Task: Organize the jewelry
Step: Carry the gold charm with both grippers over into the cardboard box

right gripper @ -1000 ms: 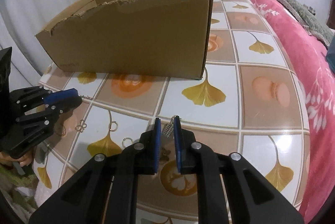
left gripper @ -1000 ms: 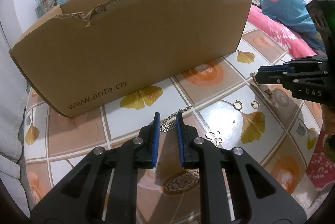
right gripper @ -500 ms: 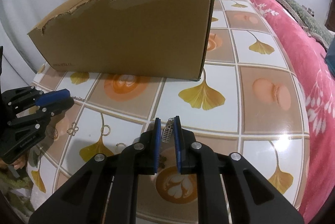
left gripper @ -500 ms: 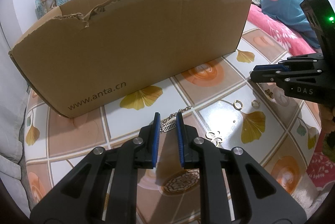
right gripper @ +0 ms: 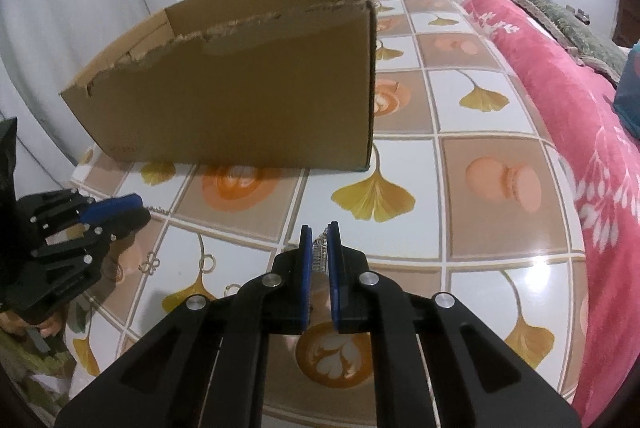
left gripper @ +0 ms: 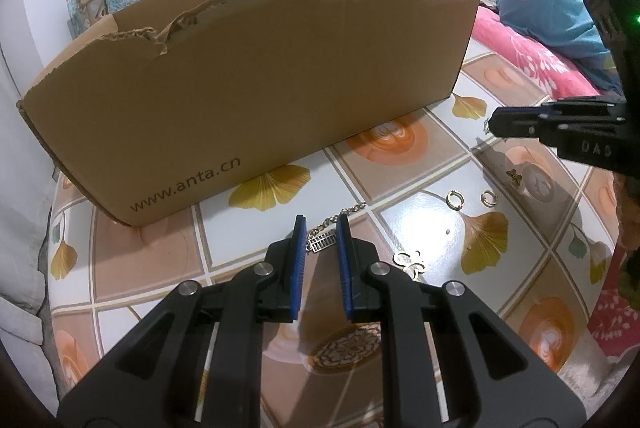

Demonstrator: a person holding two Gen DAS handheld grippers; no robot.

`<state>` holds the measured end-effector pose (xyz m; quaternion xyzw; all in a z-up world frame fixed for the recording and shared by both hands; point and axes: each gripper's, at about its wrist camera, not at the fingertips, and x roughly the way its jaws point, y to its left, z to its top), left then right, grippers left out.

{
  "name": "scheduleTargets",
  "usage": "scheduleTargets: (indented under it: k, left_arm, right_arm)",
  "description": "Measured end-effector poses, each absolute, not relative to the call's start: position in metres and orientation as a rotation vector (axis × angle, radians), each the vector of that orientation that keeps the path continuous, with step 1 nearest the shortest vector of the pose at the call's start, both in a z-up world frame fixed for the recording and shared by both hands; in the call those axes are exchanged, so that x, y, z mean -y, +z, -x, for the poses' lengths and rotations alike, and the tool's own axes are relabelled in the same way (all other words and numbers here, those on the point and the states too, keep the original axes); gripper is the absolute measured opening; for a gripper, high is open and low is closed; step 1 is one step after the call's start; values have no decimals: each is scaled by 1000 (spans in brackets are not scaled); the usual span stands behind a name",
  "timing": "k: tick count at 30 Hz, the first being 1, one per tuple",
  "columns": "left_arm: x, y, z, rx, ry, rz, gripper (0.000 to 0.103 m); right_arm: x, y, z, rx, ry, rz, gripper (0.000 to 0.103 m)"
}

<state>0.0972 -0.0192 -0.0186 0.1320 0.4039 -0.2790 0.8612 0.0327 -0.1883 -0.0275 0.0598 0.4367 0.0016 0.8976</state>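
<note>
My left gripper (left gripper: 321, 233) is shut on a gold abacus-shaped pendant (left gripper: 322, 242) low over the tiled table (left gripper: 420, 224). The pendant's chain (left gripper: 354, 209) trails away across the tabletop. My right gripper (right gripper: 320, 240) has its jaws closing, and the pads press on a small silver pendant (right gripper: 320, 257) held above the table. In the left wrist view the right gripper (left gripper: 496, 122) hangs at the right with a bit of chain at its tip. In the right wrist view the left gripper (right gripper: 138, 210) sits at the left edge. The open cardboard box (left gripper: 260, 88) stands just beyond both.
Loose on the table lie two gold hoops (left gripper: 455, 199), a small flower stud (left gripper: 514, 175) and a gold clover piece (left gripper: 410, 262). A red blanket (right gripper: 580, 116) borders the table's right side. A blue cushion (left gripper: 552, 12) lies behind it.
The right gripper's jaws have narrowed onto the silver pendant and it has shifted slightly, showing more of the box's inside. The left gripper has stayed still.
</note>
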Motion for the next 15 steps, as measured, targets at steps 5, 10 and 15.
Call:
scheduleTargets:
  k: [5, 10, 15]
  left_arm:
    - [20, -18, -97, -845, -589, -285, 14]
    - [22, -15, -93, -827, -597, -300, 14]
    - [23, -4, -88, -799, -605, -308, 14]
  right_arm:
    - [189, -20, -30, -878, 3, -134, 8]
    - [192, -14, -28, -857, 0, -144, 8]
    - [193, -9, -25, -841, 1, -151, 8]
